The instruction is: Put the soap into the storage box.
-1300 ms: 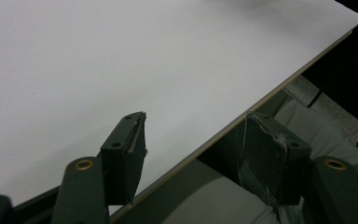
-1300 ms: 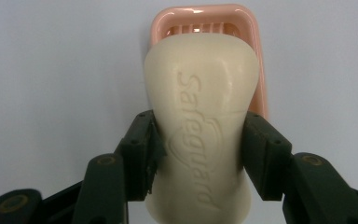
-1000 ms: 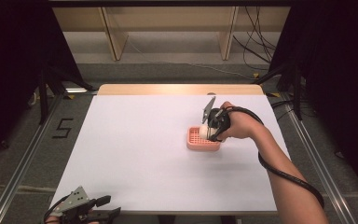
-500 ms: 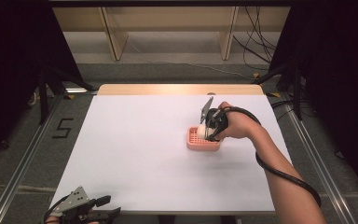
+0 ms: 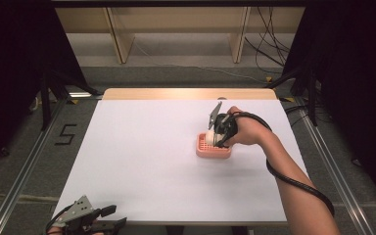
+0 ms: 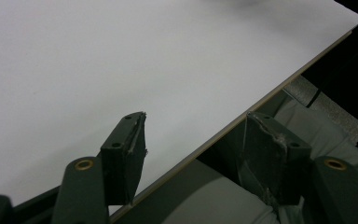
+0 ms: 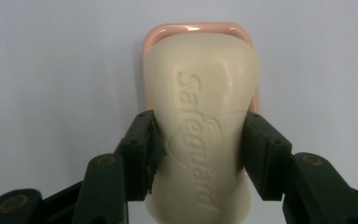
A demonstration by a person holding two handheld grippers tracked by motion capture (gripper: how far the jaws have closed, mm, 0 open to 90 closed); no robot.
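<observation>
Right gripper (image 7: 198,140) clamped on the soap bar (image 7: 200,121), now shifted slightly left, hovering directly over the pink soap dish (image 5: 213,147). We're lined up to lower it in. Left gripper (image 6: 191,149) wide, idle at table edge.

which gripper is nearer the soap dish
Right. The right gripper hangs just over the soap dish, jaws clamped on the soap. The left gripper sits open at the table's near left corner, far from it.
</observation>
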